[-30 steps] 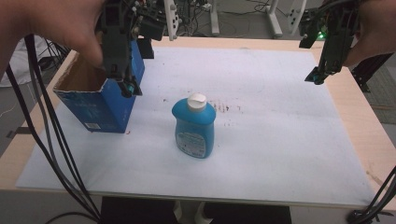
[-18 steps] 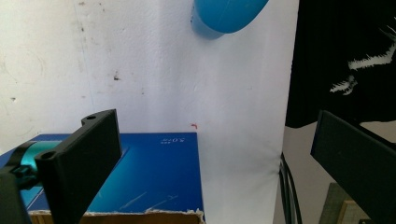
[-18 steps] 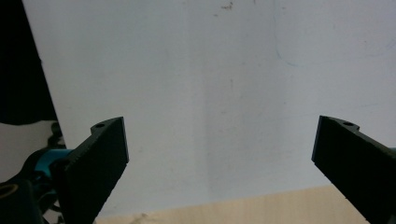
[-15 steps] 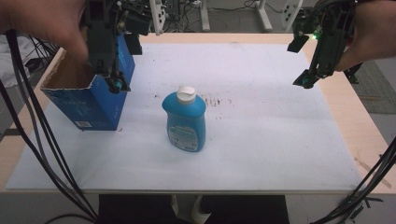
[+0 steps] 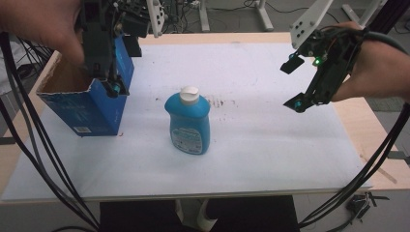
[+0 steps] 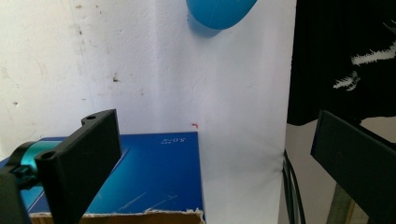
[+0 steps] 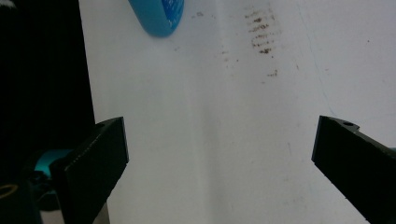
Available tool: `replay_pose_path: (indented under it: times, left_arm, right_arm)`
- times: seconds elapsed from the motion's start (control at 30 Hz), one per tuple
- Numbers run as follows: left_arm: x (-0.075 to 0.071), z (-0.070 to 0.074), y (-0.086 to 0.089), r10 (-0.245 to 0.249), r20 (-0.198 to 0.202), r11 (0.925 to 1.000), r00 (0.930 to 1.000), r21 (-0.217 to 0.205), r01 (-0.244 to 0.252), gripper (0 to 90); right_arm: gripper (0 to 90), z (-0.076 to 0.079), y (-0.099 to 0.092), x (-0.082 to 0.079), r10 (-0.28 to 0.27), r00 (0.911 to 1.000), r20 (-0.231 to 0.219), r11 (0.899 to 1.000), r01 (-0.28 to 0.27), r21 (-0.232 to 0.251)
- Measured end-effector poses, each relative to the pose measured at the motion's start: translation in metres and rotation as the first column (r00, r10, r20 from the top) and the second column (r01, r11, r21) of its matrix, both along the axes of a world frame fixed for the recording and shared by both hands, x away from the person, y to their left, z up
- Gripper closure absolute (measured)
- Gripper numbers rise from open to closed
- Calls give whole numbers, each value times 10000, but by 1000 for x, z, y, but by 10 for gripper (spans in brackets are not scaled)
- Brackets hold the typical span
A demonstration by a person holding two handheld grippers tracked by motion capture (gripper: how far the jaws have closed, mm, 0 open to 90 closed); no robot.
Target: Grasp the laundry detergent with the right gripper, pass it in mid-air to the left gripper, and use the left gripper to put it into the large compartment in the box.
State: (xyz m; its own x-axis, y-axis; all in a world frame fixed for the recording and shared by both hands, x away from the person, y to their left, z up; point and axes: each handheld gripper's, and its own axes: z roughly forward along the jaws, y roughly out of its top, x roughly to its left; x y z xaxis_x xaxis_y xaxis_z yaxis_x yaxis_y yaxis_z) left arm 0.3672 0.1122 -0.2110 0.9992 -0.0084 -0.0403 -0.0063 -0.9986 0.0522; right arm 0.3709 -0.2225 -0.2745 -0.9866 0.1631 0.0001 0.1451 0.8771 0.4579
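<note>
Standing upright near the middle of the white table sheet, the blue bottle with its white cap sits between the two grippers, touching neither. The left gripper, jaws spread and empty, hangs over the near wall of the open blue box, just left of the bottle. The right gripper, jaws also wide apart, hovers well to the bottle's right.

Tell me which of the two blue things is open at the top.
The blue cardboard box at the left, under the left claw; its top is torn open. The blue bottle has its white cap on.
</note>
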Motion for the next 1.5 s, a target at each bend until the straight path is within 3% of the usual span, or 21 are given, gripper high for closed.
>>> replay_pose_path:
  times: [0.17,0.53,0.93,1.2,1.5]
  left_arm:
    - [-1,0,2,-44,41,10000,10000,-22,44,17]
    - [-1,-3,4,-176,126,9998,9998,-74,177,17]
    - [0,-5,6,-212,119,9997,9997,-121,213,17]
    - [-1,-5,7,-201,163,9996,9997,-201,205,17]
    - [-2,-5,10,-184,181,9996,9997,-201,187,17]
  right_arm:
    - [30,-16,0,-8,-60,9989,-463,9974,93,712]
    - [29,-38,12,-19,-176,9974,-695,9868,285,1594]
    - [29,-65,34,-31,-403,9981,-458,9556,519,2901]
    - [29,-84,53,-33,-371,9976,-577,9325,553,3568]
    - [29,-100,76,-32,-272,9974,-674,9215,512,3850]
